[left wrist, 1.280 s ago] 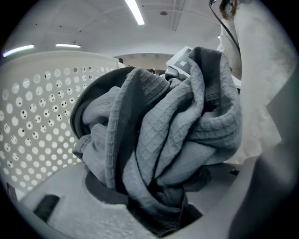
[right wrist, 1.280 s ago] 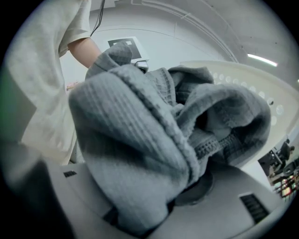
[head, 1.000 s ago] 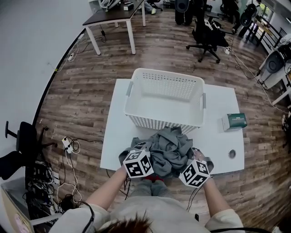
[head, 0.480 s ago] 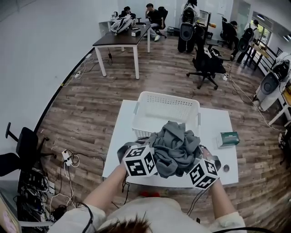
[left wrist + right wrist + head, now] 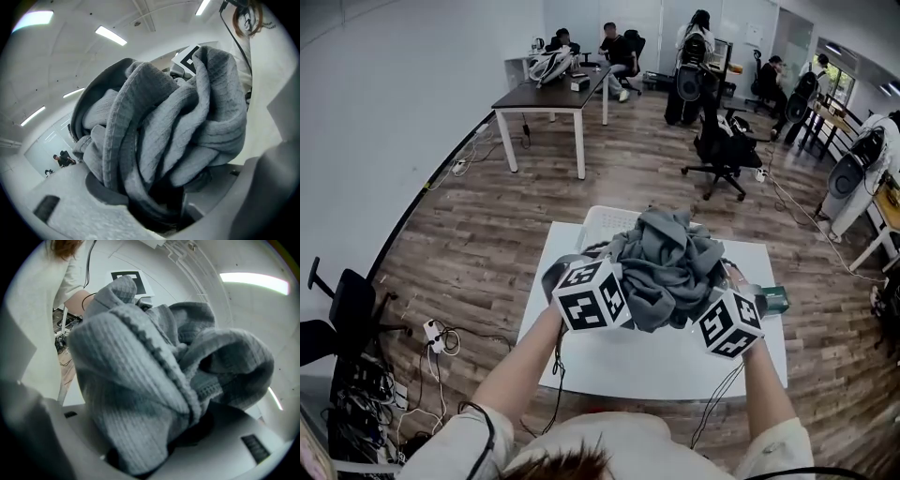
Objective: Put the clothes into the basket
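A bundle of grey clothes (image 5: 666, 267) hangs in the air between my two grippers, above the white table (image 5: 647, 361). My left gripper (image 5: 598, 286) is shut on its left side and my right gripper (image 5: 720, 314) is shut on its right side. In the left gripper view the grey clothes (image 5: 164, 140) fill the space between the jaws. The right gripper view shows the same ribbed grey fabric (image 5: 140, 394) clamped in the jaws. Only a corner of the white basket (image 5: 605, 223) shows behind the bundle.
A small green box (image 5: 773, 298) lies on the table's right side. Beyond the table stand a dark desk (image 5: 548, 94), black office chairs (image 5: 722, 150) and several people at the far end. Cables and a power strip (image 5: 436, 333) lie on the wood floor at left.
Both grippers have lifted the grey bundle up off the table's front edge, raising it until it covers most of the basket. The head view has tilted up toward the room.
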A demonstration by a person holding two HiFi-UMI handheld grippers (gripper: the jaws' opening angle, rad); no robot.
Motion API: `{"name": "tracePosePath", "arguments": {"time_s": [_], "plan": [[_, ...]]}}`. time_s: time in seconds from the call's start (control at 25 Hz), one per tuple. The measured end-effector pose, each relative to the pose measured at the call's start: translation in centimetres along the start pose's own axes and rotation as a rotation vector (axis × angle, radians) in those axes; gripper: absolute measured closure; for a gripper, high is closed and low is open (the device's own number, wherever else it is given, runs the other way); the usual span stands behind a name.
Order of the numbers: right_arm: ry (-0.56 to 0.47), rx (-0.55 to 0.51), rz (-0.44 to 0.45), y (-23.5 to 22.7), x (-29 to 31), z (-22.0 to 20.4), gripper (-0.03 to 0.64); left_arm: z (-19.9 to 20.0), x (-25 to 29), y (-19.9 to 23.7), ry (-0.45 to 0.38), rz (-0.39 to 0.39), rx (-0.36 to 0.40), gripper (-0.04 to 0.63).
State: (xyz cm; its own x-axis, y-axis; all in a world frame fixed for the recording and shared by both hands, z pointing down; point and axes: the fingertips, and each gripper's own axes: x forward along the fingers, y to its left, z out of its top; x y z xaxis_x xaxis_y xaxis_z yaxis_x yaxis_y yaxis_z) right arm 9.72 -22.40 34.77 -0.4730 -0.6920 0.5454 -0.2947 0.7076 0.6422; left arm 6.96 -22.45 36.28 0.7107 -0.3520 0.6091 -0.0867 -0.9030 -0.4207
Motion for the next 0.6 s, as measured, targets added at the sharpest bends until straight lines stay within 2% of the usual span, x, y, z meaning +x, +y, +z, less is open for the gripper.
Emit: {"name": "tracePosePath", "arguments": {"time_s": [0.32,0.48,0.6], "plan": [[0.037,0.031,-0.037,-5.2,5.1,-1.6,0.356,-1.8,3.0,6.7,0.003,0.037,-0.023,0.279],[0.086,0.078,-0.002,-5.4,8.3,-4.3,0.356,-4.0,6.2,7.9,0.031,0.022,-0.071,0.279],[0.122,0.125,0.058,-4.8,10.7,-6.3,0.356,-6.1,8.5,8.1,0.064,-0.013,-0.131,0.278]]}}
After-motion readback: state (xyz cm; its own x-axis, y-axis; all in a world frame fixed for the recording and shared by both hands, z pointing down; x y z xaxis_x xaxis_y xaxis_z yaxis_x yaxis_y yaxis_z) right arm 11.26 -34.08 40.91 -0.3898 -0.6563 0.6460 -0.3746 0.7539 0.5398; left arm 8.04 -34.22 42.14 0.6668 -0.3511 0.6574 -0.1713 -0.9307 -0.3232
